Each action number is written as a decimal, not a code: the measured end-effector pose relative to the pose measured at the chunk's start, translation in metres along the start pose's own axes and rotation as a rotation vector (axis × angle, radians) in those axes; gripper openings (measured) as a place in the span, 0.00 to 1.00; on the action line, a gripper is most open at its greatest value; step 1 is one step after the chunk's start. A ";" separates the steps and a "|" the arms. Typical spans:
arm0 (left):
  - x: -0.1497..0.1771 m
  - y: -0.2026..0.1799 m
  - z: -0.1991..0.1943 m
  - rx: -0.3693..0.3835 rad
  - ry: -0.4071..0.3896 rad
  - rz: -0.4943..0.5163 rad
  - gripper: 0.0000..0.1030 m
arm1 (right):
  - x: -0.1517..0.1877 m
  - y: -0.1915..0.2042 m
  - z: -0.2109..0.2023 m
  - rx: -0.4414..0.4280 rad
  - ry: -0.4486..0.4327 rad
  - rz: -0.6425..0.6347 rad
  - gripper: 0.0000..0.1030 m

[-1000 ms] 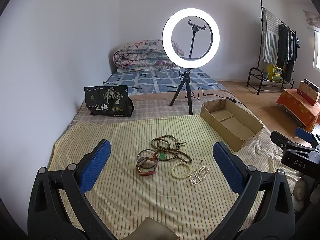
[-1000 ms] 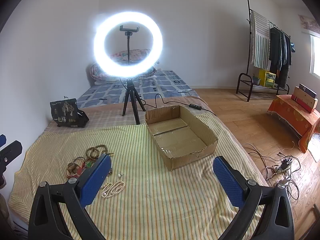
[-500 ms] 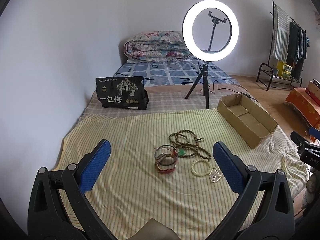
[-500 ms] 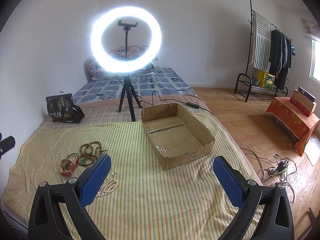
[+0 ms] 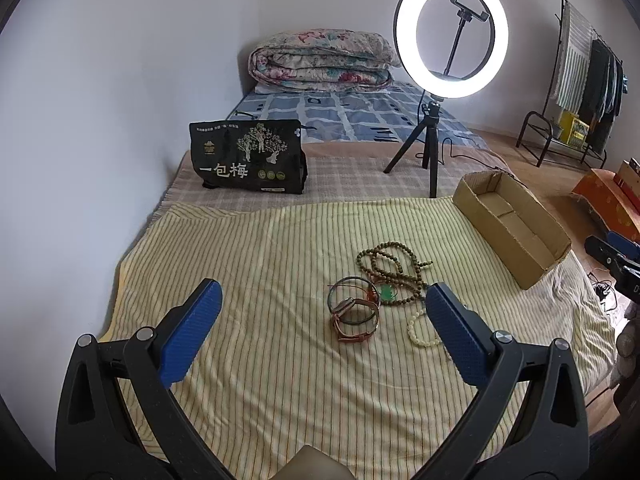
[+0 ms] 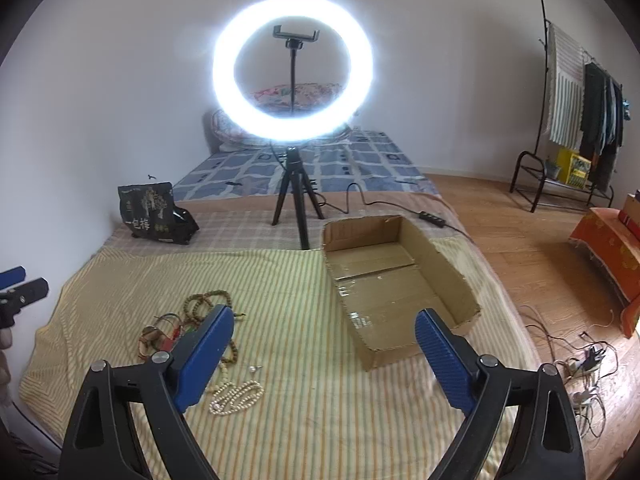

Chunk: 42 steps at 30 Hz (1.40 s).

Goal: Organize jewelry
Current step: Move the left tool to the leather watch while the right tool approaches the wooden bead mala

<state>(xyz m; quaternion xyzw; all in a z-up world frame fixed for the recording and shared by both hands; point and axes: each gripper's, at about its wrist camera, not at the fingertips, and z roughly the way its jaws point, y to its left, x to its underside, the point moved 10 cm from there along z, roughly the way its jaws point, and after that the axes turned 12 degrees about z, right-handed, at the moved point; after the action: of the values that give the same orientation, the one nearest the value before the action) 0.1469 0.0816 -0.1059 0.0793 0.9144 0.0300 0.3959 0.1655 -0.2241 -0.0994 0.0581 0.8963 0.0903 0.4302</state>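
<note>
Jewelry lies on a yellow striped cloth [image 5: 260, 264]: a brown bead necklace [image 5: 390, 266], a green pendant [image 5: 386, 292], bangles with a watch [image 5: 354, 316] and a cream bead bracelet [image 5: 418, 330]. A white pearl strand [image 6: 236, 396] shows in the right wrist view. An empty cardboard box [image 6: 396, 280] sits to the right. My left gripper [image 5: 320, 334] is open, above the cloth near the bangles. My right gripper [image 6: 324, 354] is open, between the jewelry and the box.
A lit ring light on a tripod [image 5: 450, 32] stands behind the cloth. A black printed bag [image 5: 248, 158] leans at the back left. A folded quilt [image 5: 320, 62] lies by the wall. Cables [image 6: 580, 364] lie on the wooden floor at right.
The left gripper has swung to the left, so the jewelry now sits right of its centre. The right gripper has moved lower and closer to the cloth and box. Both stay open.
</note>
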 end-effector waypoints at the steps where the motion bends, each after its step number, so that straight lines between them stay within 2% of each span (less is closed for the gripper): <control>1: 0.001 0.000 0.002 0.002 -0.004 0.005 0.95 | 0.001 0.003 0.004 -0.012 0.009 -0.001 0.87; 3: 0.005 -0.001 0.009 0.010 0.005 0.015 0.91 | 0.005 0.006 0.013 -0.018 0.023 -0.015 0.85; 5: 0.009 -0.009 0.019 0.040 0.040 0.001 0.81 | 0.009 0.007 0.022 -0.019 0.047 -0.026 0.84; 10: 0.029 -0.002 0.049 0.150 0.151 -0.128 0.58 | 0.015 0.010 0.042 -0.063 0.135 0.003 0.79; 13: 0.032 0.009 0.058 0.155 0.170 -0.186 0.57 | 0.013 0.019 0.053 -0.083 0.164 -0.018 0.79; 15: 0.034 0.008 0.062 0.157 0.176 -0.185 0.55 | 0.009 0.030 0.063 -0.102 0.179 -0.042 0.78; 17: 0.036 0.003 0.068 0.169 0.195 -0.172 0.47 | 0.007 0.040 0.075 -0.122 0.206 -0.057 0.75; 21: 0.047 -0.010 0.084 0.210 0.254 -0.176 0.43 | 0.013 0.059 0.106 -0.164 0.286 -0.069 0.71; 23: 0.053 -0.017 0.092 0.227 0.284 -0.168 0.37 | 0.019 0.069 0.123 -0.166 0.321 -0.094 0.69; 28: 0.067 -0.029 0.111 0.248 0.333 -0.161 0.36 | 0.039 0.090 0.162 -0.208 0.434 -0.097 0.63; 35: 0.074 -0.025 0.127 0.276 0.370 -0.212 0.31 | 0.065 0.103 0.207 -0.196 0.571 -0.020 0.61; 39: 0.079 -0.022 0.134 0.284 0.386 -0.241 0.30 | 0.077 0.107 0.224 -0.193 0.634 0.031 0.71; 42: 0.082 -0.024 0.140 0.311 0.404 -0.277 0.30 | 0.083 0.112 0.234 -0.195 0.658 0.047 0.71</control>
<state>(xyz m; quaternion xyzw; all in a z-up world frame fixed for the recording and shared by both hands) 0.1908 0.0710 -0.2637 0.0059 0.9705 -0.1496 0.1889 0.2995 -0.0736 -0.2821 0.0050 0.9726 0.1991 0.1196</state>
